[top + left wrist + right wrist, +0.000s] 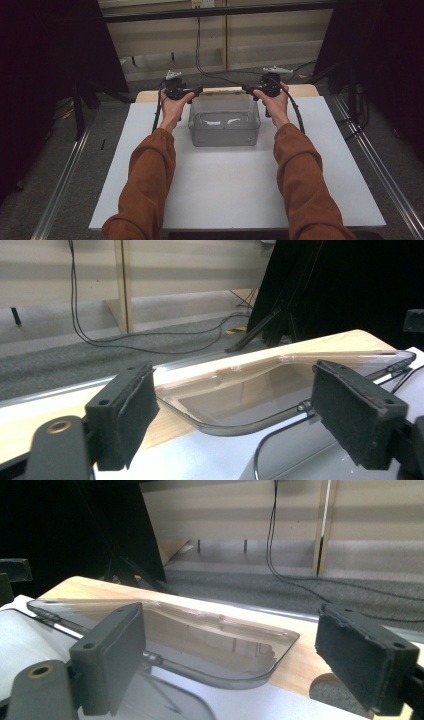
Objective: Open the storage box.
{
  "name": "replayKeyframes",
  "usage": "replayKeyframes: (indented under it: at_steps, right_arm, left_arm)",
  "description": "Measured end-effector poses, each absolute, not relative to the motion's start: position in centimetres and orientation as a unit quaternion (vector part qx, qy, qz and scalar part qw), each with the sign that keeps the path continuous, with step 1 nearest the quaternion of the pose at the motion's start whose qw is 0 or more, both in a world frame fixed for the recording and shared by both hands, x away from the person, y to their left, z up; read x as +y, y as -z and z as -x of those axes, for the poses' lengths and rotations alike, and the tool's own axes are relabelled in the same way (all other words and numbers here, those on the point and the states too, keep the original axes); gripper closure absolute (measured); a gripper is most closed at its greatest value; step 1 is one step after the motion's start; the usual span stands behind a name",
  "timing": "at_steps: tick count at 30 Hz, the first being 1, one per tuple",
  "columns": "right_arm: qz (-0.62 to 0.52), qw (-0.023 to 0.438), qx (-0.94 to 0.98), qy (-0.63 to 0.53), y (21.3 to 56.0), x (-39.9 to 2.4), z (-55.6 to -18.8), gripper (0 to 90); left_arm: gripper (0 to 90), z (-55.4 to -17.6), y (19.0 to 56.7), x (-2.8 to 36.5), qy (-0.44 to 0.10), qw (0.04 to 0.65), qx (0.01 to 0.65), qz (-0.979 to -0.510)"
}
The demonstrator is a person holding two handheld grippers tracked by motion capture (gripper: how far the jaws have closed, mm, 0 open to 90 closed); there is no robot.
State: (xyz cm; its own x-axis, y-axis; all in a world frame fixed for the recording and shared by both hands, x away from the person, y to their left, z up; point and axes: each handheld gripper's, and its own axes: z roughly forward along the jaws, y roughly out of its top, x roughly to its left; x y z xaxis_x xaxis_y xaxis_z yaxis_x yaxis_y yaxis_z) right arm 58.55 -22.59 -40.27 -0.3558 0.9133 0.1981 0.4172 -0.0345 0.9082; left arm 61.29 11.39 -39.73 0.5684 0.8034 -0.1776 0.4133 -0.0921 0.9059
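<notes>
A clear plastic box (225,131) stands on the white board (225,195) at the far middle. Its clear lid (222,91) lies along the box's far rim, raised and tilted. My left gripper (197,91) is at the lid's left end and my right gripper (248,90) at its right end. In the left gripper view the lid's rounded end (225,400) reaches between the wide-apart pads (127,410) of the open gripper (240,407) without touching them. The right gripper view shows the same: lid (215,640), open gripper (240,652), pads (362,655) well clear of it.
A strip of wooden tabletop (305,90) runs behind the white board. Metal rails (62,180) flank the table on both sides. Cables (210,70) trail over the grey carpet behind, and dark stands (350,75) rise at the back corners.
</notes>
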Motion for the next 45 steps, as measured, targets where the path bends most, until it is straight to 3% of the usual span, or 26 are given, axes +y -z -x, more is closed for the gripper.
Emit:
replayKeyframes:
  at_steps: [12,25,45]
  right_arm:
    - [-0.475,0.291,0.655,-0.51,39.2,-22.3,-55.9,6.7]
    - [-0.449,0.33,0.645,-0.522,38.4,-22.9,-52.2,4.8]
    - [-0.44,0.356,0.633,-0.528,38.6,-24.3,-46.7,0.0]
  left_arm:
    - [3.5,-58.5,38.9,10.9,-0.198,0.552,0.384,-0.713]
    - [2.5,-54.8,38.3,12.1,-0.24,0.569,0.371,-0.693]
    - [2.5,-50.2,38.2,14.1,-0.235,0.601,0.358,-0.675]
